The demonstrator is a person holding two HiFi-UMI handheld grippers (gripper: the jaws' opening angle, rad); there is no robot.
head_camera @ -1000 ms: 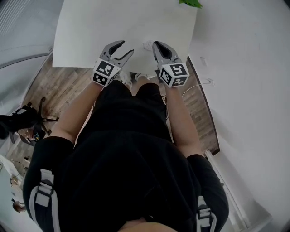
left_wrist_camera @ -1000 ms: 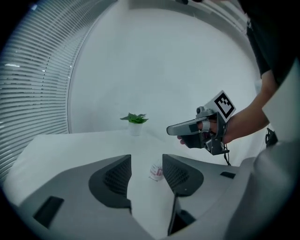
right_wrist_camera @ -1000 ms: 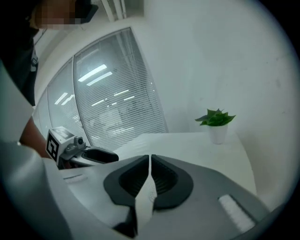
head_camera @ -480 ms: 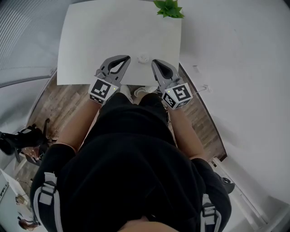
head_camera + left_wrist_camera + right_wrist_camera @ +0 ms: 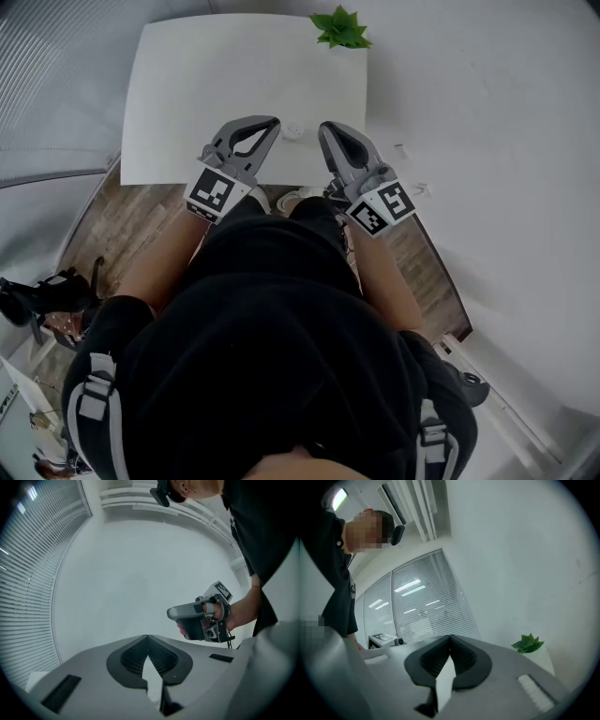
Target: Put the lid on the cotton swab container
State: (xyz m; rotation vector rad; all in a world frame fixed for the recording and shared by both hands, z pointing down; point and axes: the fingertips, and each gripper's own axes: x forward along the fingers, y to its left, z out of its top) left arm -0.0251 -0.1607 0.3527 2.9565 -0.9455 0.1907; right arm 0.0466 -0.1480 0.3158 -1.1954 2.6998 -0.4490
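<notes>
The left gripper (image 5: 271, 123), just left of the cotton swab container (image 5: 292, 131), and the right gripper (image 5: 325, 127), just right of it, both have their jaws pressed together on nothing. The container, probably, is the small white round thing on the white surface (image 5: 187, 94). Beyond it, to the right, stands a green plant (image 5: 339, 28).

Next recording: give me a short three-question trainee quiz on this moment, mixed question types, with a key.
1. True or false: the left gripper has its jaws wide apart.
2. The green plant stands on the white table at: A the far edge, B the near edge, C between the grippers.
3. Fill in: the small white round object lies on the table between the tips of the left gripper and the ____.
Key: 1 false, shut and empty; 2 A; 3 right gripper, also shut.
</notes>
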